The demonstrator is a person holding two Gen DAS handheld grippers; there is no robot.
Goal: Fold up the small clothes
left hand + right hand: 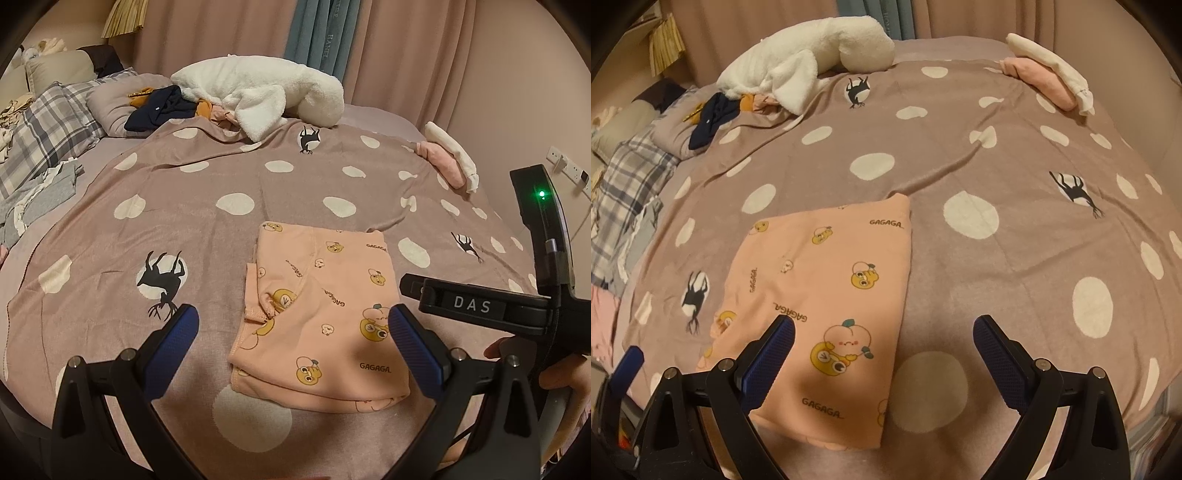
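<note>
A small pink garment (325, 314) printed with yellow cartoon figures lies folded flat on the dotted brown blanket (221, 177). It also shows in the right wrist view (827, 295). My left gripper (291, 325) is open and empty, hovering over the garment's near left part. My right gripper (884, 336) is open and empty above the garment's near right edge. The right gripper's body (517, 306) shows at the right of the left wrist view.
A white fluffy blanket (258, 88) and dark clothes (162, 107) lie at the bed's far side. Folded pink and white clothes (450, 158) sit at the far right. A plaid pillow (48, 136) and grey clothes (37, 199) lie left.
</note>
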